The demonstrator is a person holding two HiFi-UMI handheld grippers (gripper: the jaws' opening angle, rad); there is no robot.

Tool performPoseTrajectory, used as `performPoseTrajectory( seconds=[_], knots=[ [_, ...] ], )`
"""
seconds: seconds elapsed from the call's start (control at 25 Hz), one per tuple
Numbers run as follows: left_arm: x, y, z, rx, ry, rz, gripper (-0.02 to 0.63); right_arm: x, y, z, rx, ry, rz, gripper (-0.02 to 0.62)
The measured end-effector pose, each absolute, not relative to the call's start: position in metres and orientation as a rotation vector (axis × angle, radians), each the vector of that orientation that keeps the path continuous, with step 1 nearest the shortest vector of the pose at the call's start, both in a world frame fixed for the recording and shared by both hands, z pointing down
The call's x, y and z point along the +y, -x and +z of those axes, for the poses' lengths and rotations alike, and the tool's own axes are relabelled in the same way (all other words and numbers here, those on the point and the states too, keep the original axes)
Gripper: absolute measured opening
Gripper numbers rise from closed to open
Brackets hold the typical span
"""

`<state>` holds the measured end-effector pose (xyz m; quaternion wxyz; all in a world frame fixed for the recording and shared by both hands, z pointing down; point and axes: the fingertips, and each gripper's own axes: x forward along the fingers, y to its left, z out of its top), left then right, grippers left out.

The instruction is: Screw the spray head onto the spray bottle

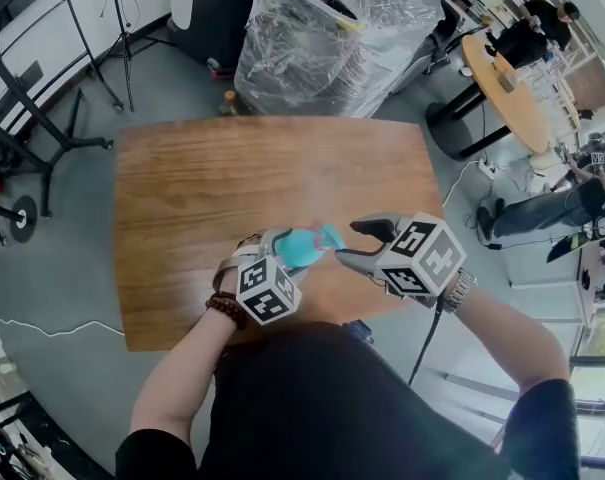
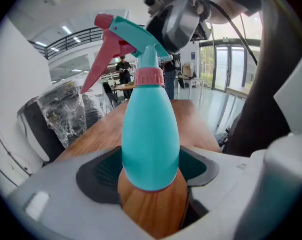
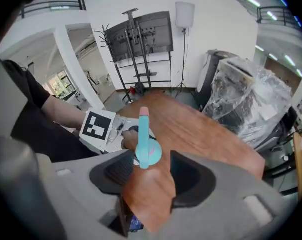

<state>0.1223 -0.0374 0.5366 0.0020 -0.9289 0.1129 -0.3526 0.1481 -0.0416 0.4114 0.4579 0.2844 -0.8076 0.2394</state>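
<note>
The left tool [image 2: 151, 170] is clenched on the teal spray bottle [image 2: 150, 134], which is held over the desk's [image 1: 232, 178] 6 o'clock edge. The spray head [image 2: 133, 34] sits on its pink collar [image 2: 149, 77]. The right tool [image 3: 153, 176] is released, its jaws apart around the head without touching it. This looks like mid-screwing, so the next move is to grip the head and twist. The desk is wooden, and a plastic-wrapped bundle [image 1: 332, 28] stands at 12 o'clock on the grey floor.

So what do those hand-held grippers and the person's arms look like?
Grey left gripper and right gripper, dark pads, each with a white cube of black square markers. Black cable from the right one. Black short sleeves, bead bracelet, metal watch.
</note>
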Motion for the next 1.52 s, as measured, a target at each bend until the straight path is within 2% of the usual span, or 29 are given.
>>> performPoseTrajectory(
  seconds=[0.28, 0.4, 0.52, 0.96, 1.16, 1.28, 1.32, 1.4, 1.52],
  knots=[
    [-0.089, -0.117, 0.569, 0.719, 3.103, -0.908, 0.376, -0.044, -0.169, 0.419, -2.066, -0.918, 0.389, 0.204],
    [-0.106, -0.116, 0.581, 0.836, 3.107, -0.875, 0.376, -0.048, -0.175, 0.417, -2.073, -1.017, 0.258, 0.128],
    [-0.117, -0.122, 0.591, 0.886, 3.1, -0.858, 0.376, -0.051, -0.185, 0.415, -2.071, -1.102, 0.176, -0.006],
    [-0.122, -0.135, 0.607, 0.939, 3.063, -0.878, 0.377, -0.032, -0.214, 0.443, -2.073, -1.147, 0.186, -0.006],
    [-0.116, -0.13, 0.609, 0.918, 3.067, -0.97, 0.406, -0.034, -0.211, 0.451, -2.115, -1.136, 0.203, -0.006],
    [-0.109, -0.114, 0.593, 0.979, 3.082, -0.963, 0.401, -0.04, -0.201, 0.455, -2.164, -1.128, 0.227, -0.006],
    [-0.105, -0.109, 0.585, 1.003, 3.092, -0.947, 0.386, -0.041, -0.198, 0.455, -2.184, -1.124, 0.236, -0.006],
    [-0.095, -0.103, 0.564, 1.038, 3.109, -0.906, 0.305, -0.045, -0.191, 0.455, -2.231, -1.115, 0.25, -0.006],
    [-0.08, -0.101, 0.528, 1.064, 3.131, -0.827, 0.107, -0.052, -0.178, 0.452, -2.306, -1.106, 0.252, -0.008]
  ],
)
